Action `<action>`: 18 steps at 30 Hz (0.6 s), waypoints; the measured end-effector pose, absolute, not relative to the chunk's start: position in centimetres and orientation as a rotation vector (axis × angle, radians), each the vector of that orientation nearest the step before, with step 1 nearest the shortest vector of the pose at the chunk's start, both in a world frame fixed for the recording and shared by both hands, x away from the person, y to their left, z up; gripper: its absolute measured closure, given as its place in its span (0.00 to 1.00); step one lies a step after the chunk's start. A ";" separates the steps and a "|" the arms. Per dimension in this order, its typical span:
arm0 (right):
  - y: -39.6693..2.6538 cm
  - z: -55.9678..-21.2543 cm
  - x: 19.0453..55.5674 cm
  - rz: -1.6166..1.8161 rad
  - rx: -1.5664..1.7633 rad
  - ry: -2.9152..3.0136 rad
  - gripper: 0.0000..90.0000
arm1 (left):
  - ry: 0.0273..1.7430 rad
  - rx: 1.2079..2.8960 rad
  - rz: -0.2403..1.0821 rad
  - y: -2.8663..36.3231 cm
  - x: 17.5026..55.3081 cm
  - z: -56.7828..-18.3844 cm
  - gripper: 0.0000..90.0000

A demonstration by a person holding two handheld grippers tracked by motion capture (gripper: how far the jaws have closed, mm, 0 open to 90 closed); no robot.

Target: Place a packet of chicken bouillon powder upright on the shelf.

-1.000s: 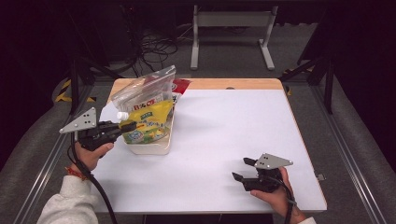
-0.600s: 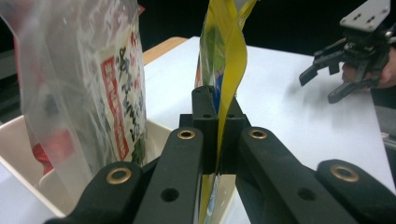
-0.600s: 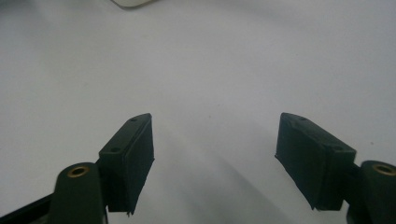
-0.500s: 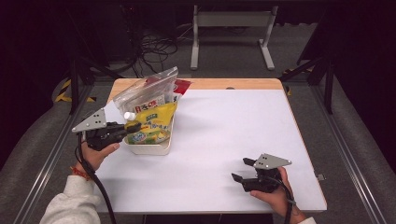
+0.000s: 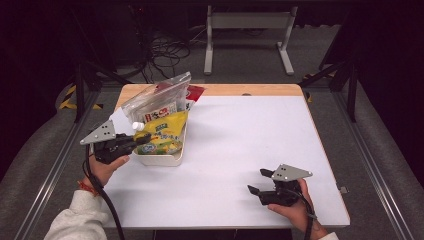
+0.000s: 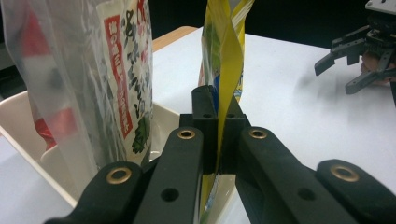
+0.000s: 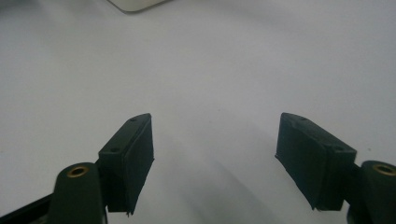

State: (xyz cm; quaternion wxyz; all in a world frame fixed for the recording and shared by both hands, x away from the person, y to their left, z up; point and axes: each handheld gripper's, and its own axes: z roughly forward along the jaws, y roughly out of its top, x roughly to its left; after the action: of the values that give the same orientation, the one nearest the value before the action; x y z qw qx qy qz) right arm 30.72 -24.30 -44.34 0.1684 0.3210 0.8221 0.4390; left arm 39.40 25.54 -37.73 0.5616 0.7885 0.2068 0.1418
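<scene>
Standing upright in the left claw [image 6: 217, 140], the yellow pouch [image 6: 225, 51] points upward.

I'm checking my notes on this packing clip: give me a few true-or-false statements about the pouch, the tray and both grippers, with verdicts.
1. The left gripper is shut on the yellow pouch. True.
2. The right gripper holds a bag. False: its jaws stand open over the bare white table.
3. The yellow pouch sits in the white tray. True.
4. The clear plastic bag lies beside the right gripper. False: it stands in the tray, near the left gripper.
</scene>
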 end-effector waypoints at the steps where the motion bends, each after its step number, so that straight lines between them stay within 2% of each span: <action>1: -24.3 -44.3 30.7 1.248 0.914 2.338 0.31 | 0.490 1.853 0.336 25.6 39.4 -37.8 0.99; 12: -24.1 -44.4 30.8 1.252 0.909 2.345 0.30 | 0.500 1.912 0.333 24.9 39.4 -38.9 0.99; 18: -24.2 -44.4 30.8 1.249 0.909 2.352 0.30 | 0.512 1.885 0.326 25.0 39.4 -39.2 0.99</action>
State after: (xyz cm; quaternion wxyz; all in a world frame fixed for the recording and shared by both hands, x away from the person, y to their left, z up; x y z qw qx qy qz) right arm 30.84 -24.15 -44.41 0.1630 0.3187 0.8246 0.4380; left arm 39.39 25.00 -39.23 0.5485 0.7959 0.2162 0.1377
